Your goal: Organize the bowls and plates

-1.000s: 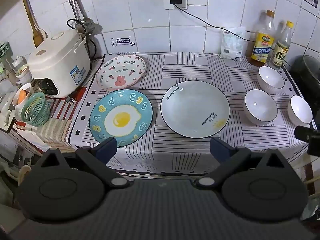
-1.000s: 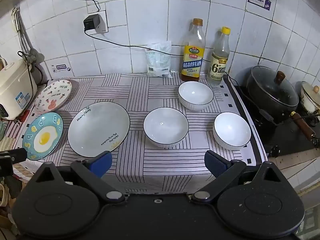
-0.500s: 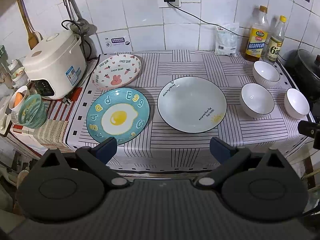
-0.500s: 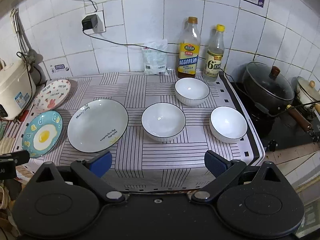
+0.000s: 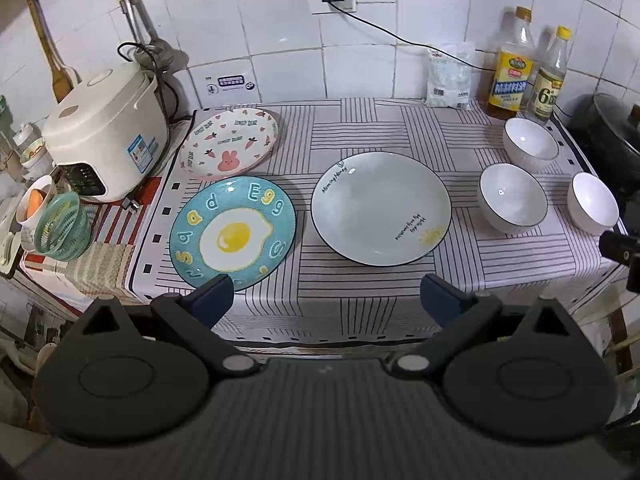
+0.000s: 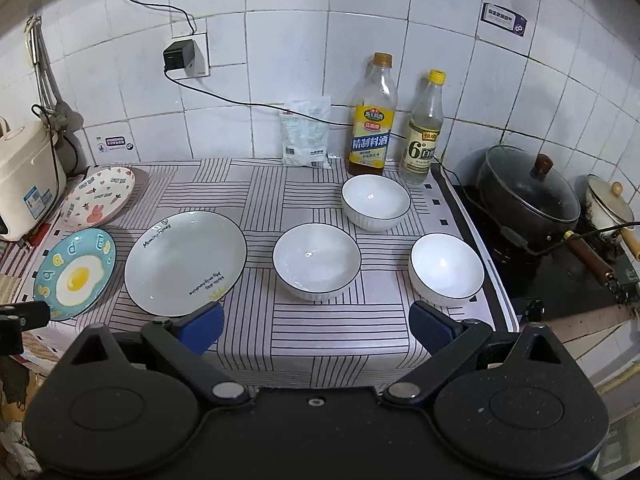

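Stage: nothing stacked yet, both claws empty, held back off the front edge of the surface.
Left claw (image 5: 323,294): jaws wide apart, hovers just off the front edge, between the egg plate and the big grey plate.
Right claw (image 6: 316,326): jaws wide apart, empty, off the front edge, below the middle bowl.
Egg plate (image 5: 233,233): blue, front-left of the surface, flat, its near rim right beside the left fingertip (image 5: 212,295).
Bunny plate (image 5: 229,142): back-left corner, near edge resting on the surface, far side seems propped up near the rice cooker (image 5: 106,132).
Grey plate (image 5: 381,208): largest, centre of the surface, flat, just beside the egg plate, not touching.
Middle bowl (image 6: 317,261): straight ahead of the right claw, upright.
Right bowl (image 6: 447,269): near the right edge, ahead of the right fingertip (image 6: 430,326), upright.
Back bowl (image 6: 376,201): toward the back edge, in front of the two bottles (image 6: 371,120), upright.
Key relation: plates lie left, bowls right; left claw is nearer the plates, right claw nearer the bowls, so each side likely stacks its own kind.
Next move, judged: left claw needs to get a jaw under the egg plate's near rim; thin flat rim, may slide on the cloth.
Risk: right bowl sits close to the right edge and the stove pot (image 6: 528,196).
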{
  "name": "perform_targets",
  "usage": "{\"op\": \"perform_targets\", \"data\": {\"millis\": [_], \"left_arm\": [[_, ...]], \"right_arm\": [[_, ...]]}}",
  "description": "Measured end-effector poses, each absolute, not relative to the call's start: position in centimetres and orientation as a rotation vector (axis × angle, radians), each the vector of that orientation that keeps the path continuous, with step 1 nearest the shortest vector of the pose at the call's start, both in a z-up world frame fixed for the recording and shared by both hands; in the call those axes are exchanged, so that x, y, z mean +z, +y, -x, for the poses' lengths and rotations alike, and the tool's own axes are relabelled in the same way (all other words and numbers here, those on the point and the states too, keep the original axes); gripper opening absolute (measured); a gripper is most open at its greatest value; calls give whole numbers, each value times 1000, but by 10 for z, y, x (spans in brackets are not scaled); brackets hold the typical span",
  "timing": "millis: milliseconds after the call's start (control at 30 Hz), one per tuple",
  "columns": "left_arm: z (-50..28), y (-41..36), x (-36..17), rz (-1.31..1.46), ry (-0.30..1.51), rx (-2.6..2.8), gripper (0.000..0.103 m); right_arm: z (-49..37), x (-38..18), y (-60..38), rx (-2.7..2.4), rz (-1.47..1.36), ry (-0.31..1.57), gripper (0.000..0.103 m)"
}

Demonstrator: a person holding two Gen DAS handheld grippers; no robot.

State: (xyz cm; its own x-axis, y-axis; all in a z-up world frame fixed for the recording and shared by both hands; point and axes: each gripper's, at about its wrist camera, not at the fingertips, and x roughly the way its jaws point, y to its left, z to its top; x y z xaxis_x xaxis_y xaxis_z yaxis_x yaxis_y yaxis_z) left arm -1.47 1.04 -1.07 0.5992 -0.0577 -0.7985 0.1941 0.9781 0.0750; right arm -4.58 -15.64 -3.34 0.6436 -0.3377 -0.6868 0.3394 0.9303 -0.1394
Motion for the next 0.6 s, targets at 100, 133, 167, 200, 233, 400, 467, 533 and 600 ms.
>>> {"op": "perform_targets", "data": {"millis": [100, 133, 167, 200, 233, 400, 467, 533, 600], "left_arm": [[14, 7, -13, -158, 928, -159, 101], [15, 6, -13, -159, 929, -160, 101], [15, 5, -13, -159, 929, -161, 101], [16, 4, -14, -158, 928, -160, 101], [15, 3, -14, -157, 928, -161, 101], [16, 0, -13, -151, 923, -166, 101], [16, 0, -12, -150, 921, -168, 101], [16, -1, -13, -148, 921, -170, 101], [15, 0, -13, -148, 921, -171, 101]], "right_arm": [[47, -34, -159, -392, -4, 784, 100], [47, -35, -159, -395, -1, 786, 100], [47, -35, -160, -398, 2, 786, 100], [48, -35, -160, -400, 5, 784, 100], [48, -35, -161, -402, 6, 781, 100], [49, -35, -166, -409, -2, 778, 100], [48, -36, -168, -409, -6, 778, 100], [48, -36, -167, -410, -4, 779, 100], [48, -37, -167, -410, -1, 779, 100]]}}
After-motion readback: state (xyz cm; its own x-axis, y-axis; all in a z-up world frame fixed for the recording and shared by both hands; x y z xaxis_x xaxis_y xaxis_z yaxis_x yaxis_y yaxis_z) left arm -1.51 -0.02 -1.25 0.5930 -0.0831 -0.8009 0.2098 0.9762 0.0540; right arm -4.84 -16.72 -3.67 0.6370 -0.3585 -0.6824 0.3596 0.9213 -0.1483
